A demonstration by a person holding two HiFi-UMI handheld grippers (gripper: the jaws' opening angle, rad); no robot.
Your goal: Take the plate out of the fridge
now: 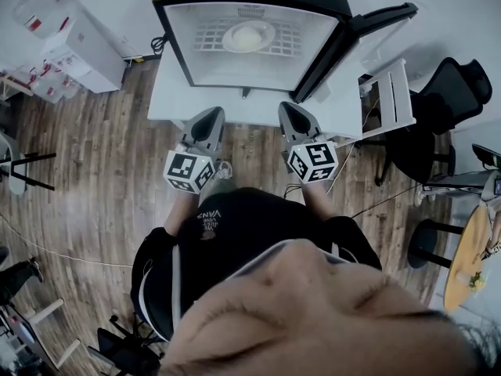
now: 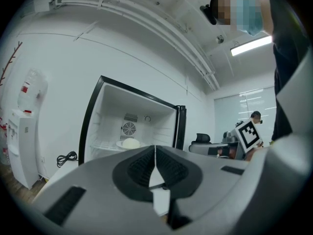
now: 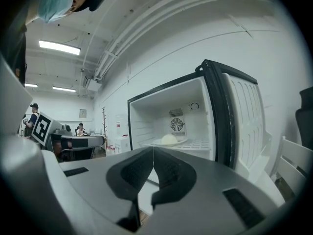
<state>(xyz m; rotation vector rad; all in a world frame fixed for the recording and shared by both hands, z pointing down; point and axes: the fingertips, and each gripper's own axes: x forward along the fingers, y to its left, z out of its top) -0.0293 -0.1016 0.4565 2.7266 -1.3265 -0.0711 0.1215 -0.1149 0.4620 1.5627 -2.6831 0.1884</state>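
Observation:
The small fridge (image 1: 250,22) stands with its door (image 1: 356,37) swung wide to the right. A white plate (image 1: 249,36) with a pale round lump on it rests on the wire shelf inside; the plate (image 2: 128,143) also shows in the left gripper view, and the plate (image 3: 168,140) in the right gripper view. My left gripper (image 1: 210,119) and right gripper (image 1: 291,114) are side by side in front of the fridge, short of its opening and apart from the plate. Both point level at it, jaws shut, nothing between them.
The fridge sits on a white base (image 1: 168,92) on the wood floor. A water dispenser (image 1: 74,37) stands to the left, a white folding chair (image 1: 390,96) and black office chair (image 1: 450,100) to the right. A power cord (image 2: 66,158) lies beside the fridge.

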